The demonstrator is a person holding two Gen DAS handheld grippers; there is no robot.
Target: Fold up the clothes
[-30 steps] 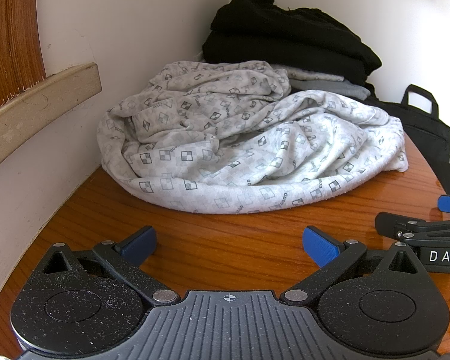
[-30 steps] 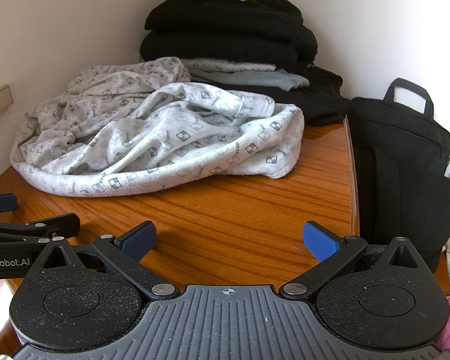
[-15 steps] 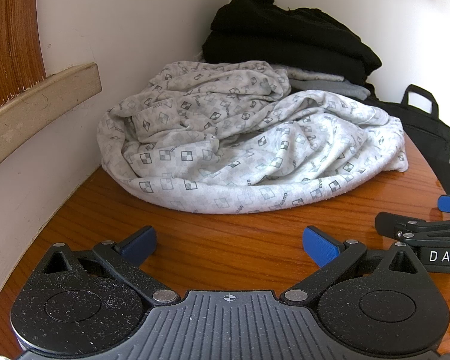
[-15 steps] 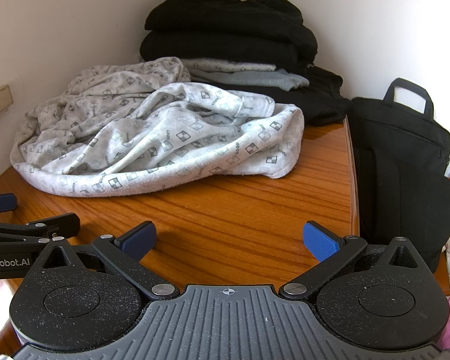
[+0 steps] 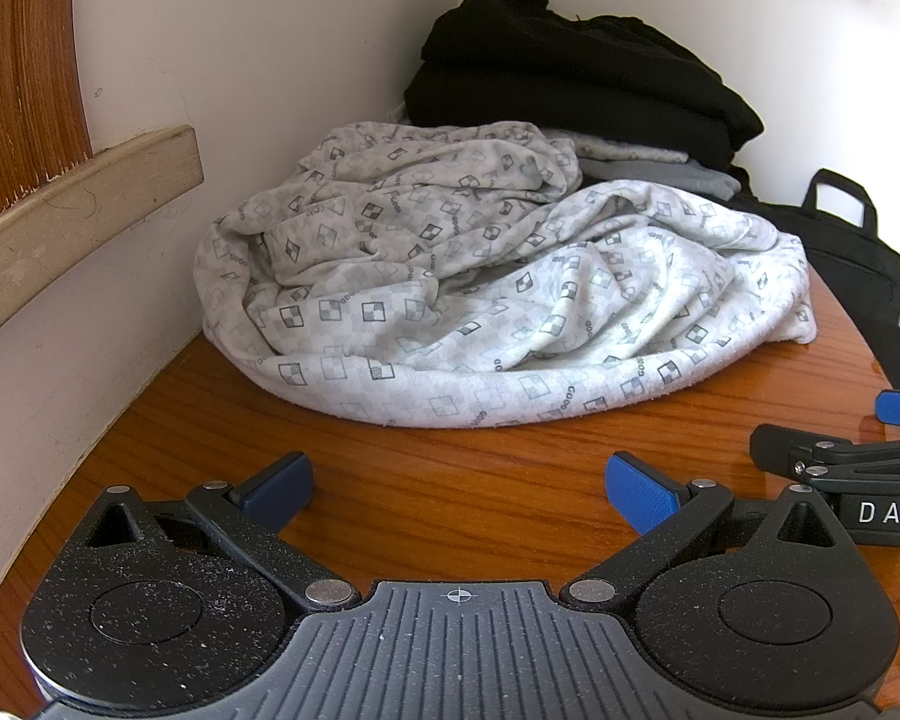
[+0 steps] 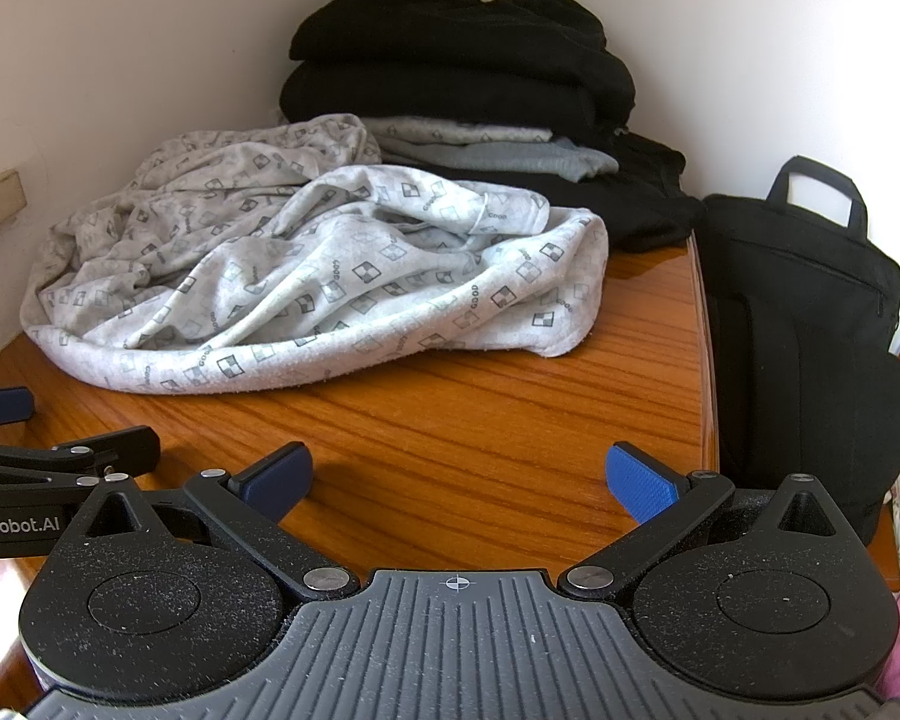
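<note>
A crumpled pale grey garment with a checker-square print (image 5: 498, 300) (image 6: 330, 276) lies in a heap on the wooden table (image 5: 450, 480) (image 6: 480, 420), pushed toward the corner of the walls. My left gripper (image 5: 459, 486) sits low over the table in front of the heap, open, with nothing between its blue pads. My right gripper (image 6: 459, 480) stands open and empty beside it, in front of the heap's right end. Each gripper shows at the edge of the other's view, the right gripper (image 5: 858, 462) on the right and the left gripper (image 6: 48, 468) on the left.
A stack of folded black and grey clothes (image 5: 576, 90) (image 6: 468, 84) fills the back corner behind the heap. A black bag (image 6: 810, 324) (image 5: 846, 246) stands off the table's right edge. White walls close the left and back. A wooden rail (image 5: 78, 192) juts from the left wall.
</note>
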